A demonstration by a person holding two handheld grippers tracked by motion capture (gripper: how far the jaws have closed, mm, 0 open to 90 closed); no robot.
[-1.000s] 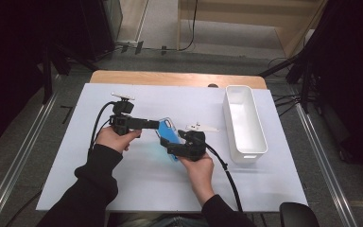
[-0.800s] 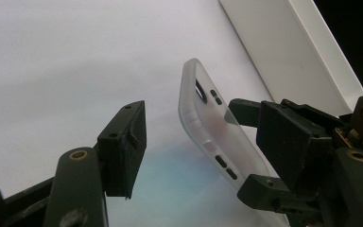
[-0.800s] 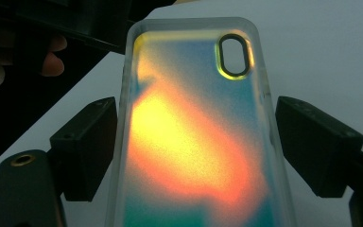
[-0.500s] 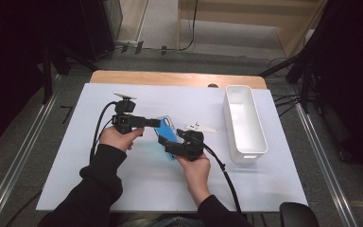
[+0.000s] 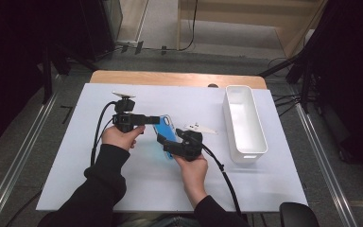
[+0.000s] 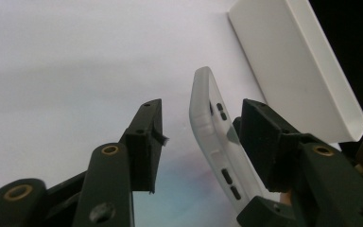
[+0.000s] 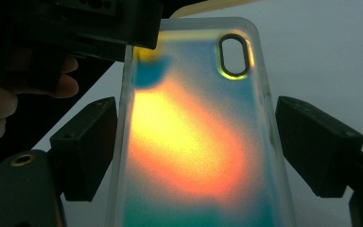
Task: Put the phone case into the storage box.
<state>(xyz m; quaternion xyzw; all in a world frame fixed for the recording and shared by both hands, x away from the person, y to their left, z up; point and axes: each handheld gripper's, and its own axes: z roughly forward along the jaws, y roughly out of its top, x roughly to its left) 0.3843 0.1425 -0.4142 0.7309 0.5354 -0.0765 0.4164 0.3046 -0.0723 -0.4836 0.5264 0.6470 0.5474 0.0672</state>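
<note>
A translucent phone case with a blue-to-orange sheen is held above the white table between my two grippers. My right gripper comes from the near side. In the right gripper view the case runs lengthwise between the jaws, its camera hole at the far end, and both pads meet its side edges. My left gripper reaches in from the left and is open. In the left gripper view the case's frosted edge stands between the jaws, close to the right pad, with a gap to the left one.
A long white tray lies at the right of the white table cover, and its outer wall shows beyond the case. The wooden table edge runs along the far side. Cables trail from both grippers toward the person.
Almost nothing: both grippers stay at the phone case, and the right hand has edged slightly left.
</note>
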